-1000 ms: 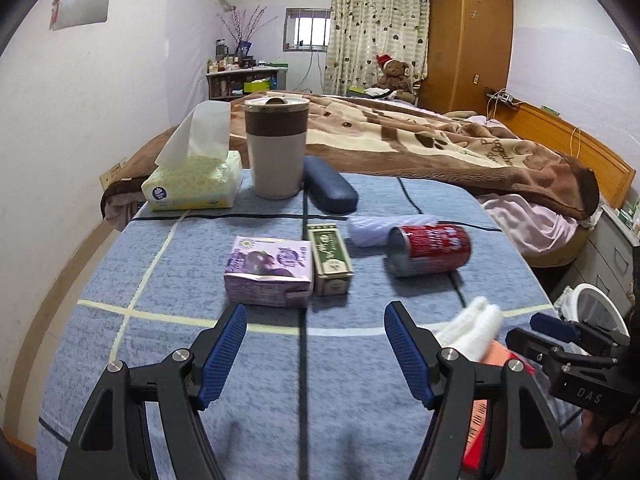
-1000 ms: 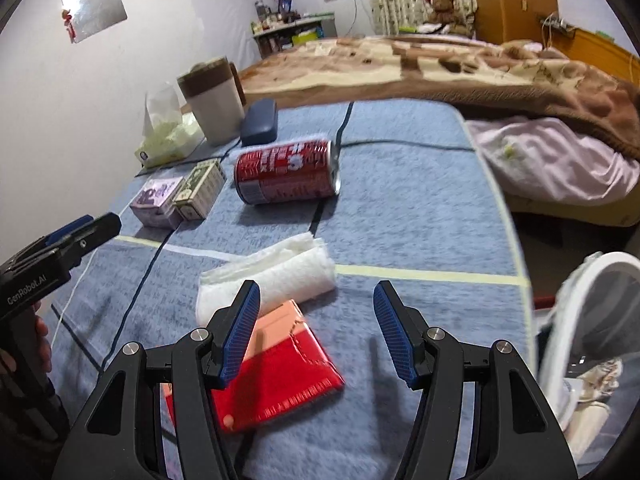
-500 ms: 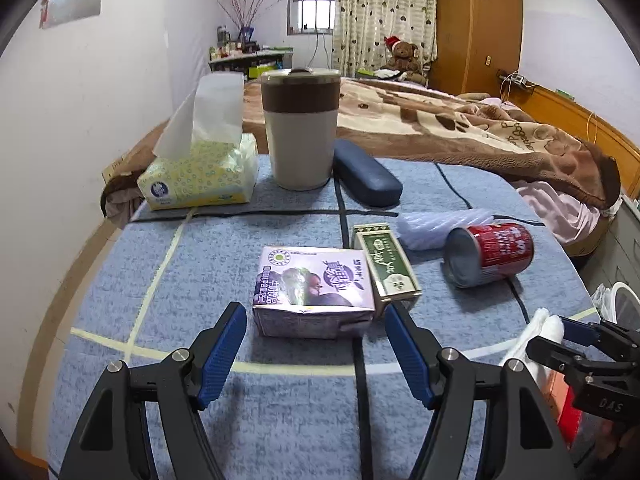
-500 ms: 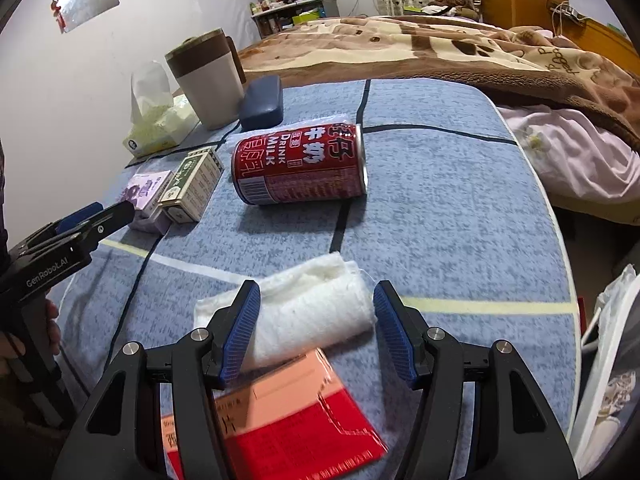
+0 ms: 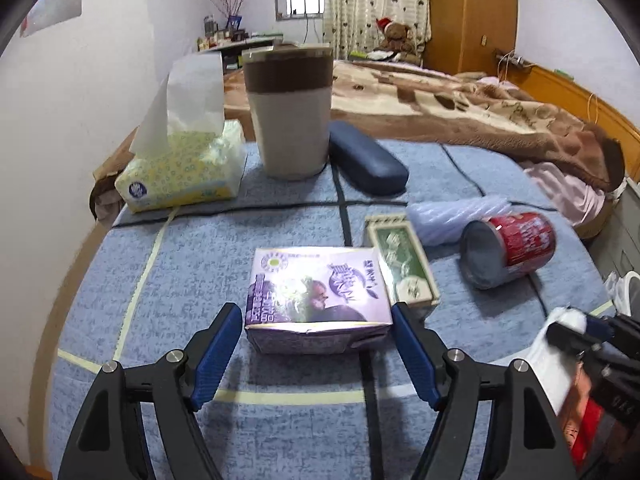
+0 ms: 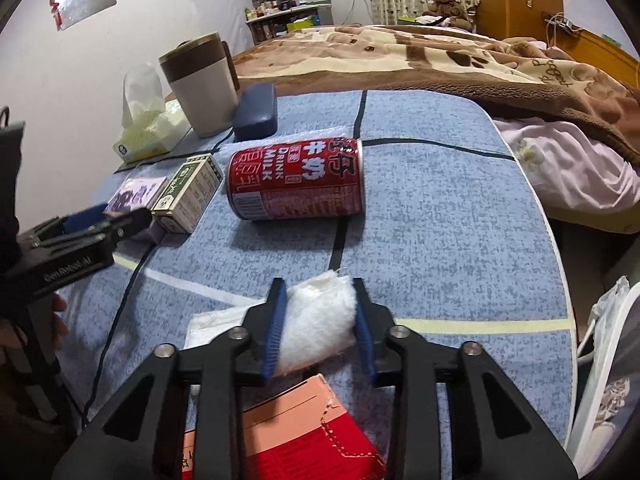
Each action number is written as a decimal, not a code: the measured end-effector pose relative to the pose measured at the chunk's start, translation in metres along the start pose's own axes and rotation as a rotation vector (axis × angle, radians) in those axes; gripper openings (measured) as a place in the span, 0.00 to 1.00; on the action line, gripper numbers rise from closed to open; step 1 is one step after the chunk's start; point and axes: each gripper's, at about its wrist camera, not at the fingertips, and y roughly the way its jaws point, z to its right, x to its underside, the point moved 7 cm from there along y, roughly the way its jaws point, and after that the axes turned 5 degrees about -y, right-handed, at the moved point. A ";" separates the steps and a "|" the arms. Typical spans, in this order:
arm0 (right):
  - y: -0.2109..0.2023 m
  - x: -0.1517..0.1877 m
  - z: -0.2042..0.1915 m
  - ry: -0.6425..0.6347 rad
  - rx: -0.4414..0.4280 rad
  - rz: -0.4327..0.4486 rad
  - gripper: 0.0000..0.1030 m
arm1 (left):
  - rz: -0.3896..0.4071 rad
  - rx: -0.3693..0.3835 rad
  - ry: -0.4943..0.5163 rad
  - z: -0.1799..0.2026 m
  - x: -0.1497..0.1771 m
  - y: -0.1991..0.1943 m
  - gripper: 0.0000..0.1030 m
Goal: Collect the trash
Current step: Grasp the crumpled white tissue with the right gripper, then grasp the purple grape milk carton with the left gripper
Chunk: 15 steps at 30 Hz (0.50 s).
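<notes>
Landmark for all positions: red milk can (image 6: 296, 178), lying on its side on the blue checked tablecloth (image 6: 440, 232).

Right gripper (image 6: 320, 330): both blue pads pressed into a crumpled white tissue wad (image 6: 318, 326), one pad on each flank, so the fingers are clamped on it. The wad sits on the cloth on the near side of the can, well apart from it. A flatter tail of the same tissue trails out to the left of the fingers. Beneath the gripper body, nearer the camera than the wad, lies a red and pink paper packet (image 6: 292, 436).

Left gripper (image 5: 318, 334): fingers spread wide apart, their tips flanking the near end of a purple drink carton (image 5: 318, 300). Contact with the carton's sides cannot be told. The carton lies flat, left of the can in the left wrist view.

Between carton and can: a small green-and-white box (image 5: 402, 266), just beside the carton's right side. A clear ribbed plastic piece (image 5: 452, 218) lies just behind the can.

Further back from the can: dark blue glasses case (image 5: 366, 158), a brown-banded tumbler (image 5: 290, 114) to the case's left, and a yellow tissue pack (image 5: 184, 172) further left.

Right of the can, off the table edge: a white-rimmed bin with a bag liner (image 6: 608, 360), partly in view.
</notes>
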 end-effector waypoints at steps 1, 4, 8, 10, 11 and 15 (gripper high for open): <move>0.000 0.000 0.000 -0.001 0.000 0.003 0.28 | -0.003 -0.003 -0.011 -0.002 0.001 0.001 0.73; -0.002 -0.001 -0.003 -0.011 -0.001 0.011 0.25 | -0.001 -0.024 -0.053 -0.019 0.001 0.001 0.73; -0.003 -0.001 -0.008 -0.014 -0.038 0.017 0.22 | 0.007 -0.088 -0.079 -0.045 0.004 -0.005 0.73; -0.002 -0.003 -0.015 -0.031 -0.055 0.023 0.21 | 0.001 -0.106 -0.101 -0.057 0.004 -0.006 0.73; -0.002 -0.004 -0.017 -0.037 -0.059 0.025 0.21 | 0.002 -0.118 -0.118 -0.063 0.004 -0.007 0.73; 0.000 -0.010 -0.021 -0.050 -0.061 0.036 0.21 | 0.034 -0.045 -0.183 -0.065 -0.005 -0.018 0.73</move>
